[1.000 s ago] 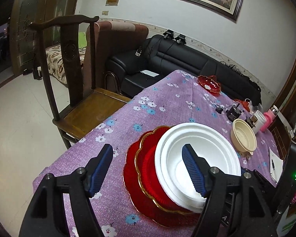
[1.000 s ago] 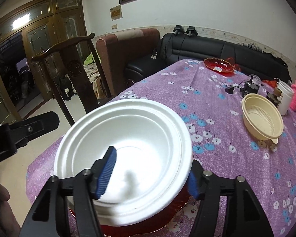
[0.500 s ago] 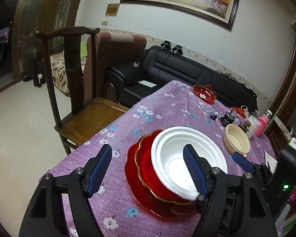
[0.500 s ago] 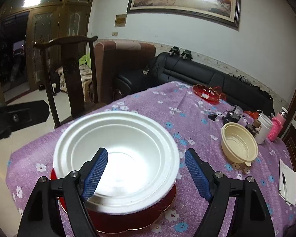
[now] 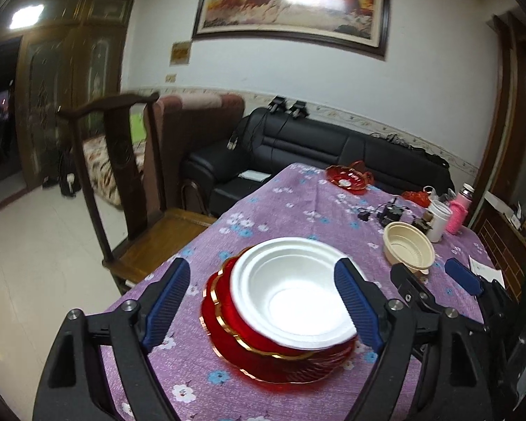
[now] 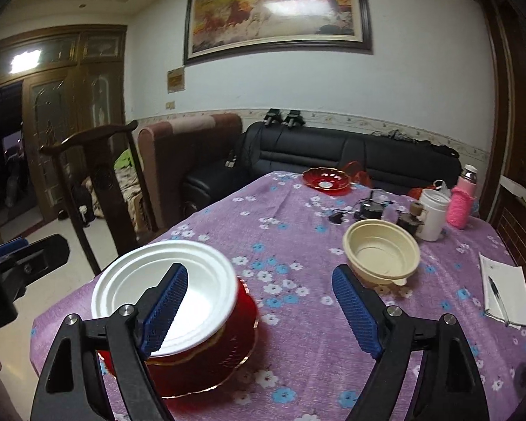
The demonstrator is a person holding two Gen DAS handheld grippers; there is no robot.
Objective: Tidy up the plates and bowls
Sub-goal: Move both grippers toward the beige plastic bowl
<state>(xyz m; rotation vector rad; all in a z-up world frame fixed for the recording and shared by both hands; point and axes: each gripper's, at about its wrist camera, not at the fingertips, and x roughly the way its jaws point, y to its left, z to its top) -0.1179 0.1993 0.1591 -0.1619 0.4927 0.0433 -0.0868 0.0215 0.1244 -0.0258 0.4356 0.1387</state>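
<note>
A white bowl [image 5: 294, 294] [image 6: 150, 287] rests on a stack of red gold-rimmed dishes [image 5: 235, 336] [image 6: 210, 358] near the front of the purple flowered table [image 5: 291, 210] [image 6: 298, 231]. My left gripper [image 5: 263, 305] hangs in front of and above the stack, its jaws opening with nothing pressed between the pads. My right gripper [image 6: 259, 308] has its jaws opening too and holds nothing; the white bowl lies behind its left finger. A cream bowl [image 5: 408, 249] [image 6: 382, 251] sits further back on the right. A red glass dish [image 5: 349, 177] [image 6: 326, 180] lies at the far end.
A white cup [image 6: 433, 217], a pink bottle [image 6: 464, 201], small gadgets and cables [image 6: 371, 208] stand at the back right. A notepad with a pen [image 6: 501, 291] lies at the right edge. A wooden chair [image 5: 129, 189] stands left of the table, a black sofa [image 5: 333, 151] behind it.
Both grippers have pulled back and risen from the white bowl, and their jaws have spread wider. The right gripper's finger has left the bowl's inside. The bowl stays on the red stack.
</note>
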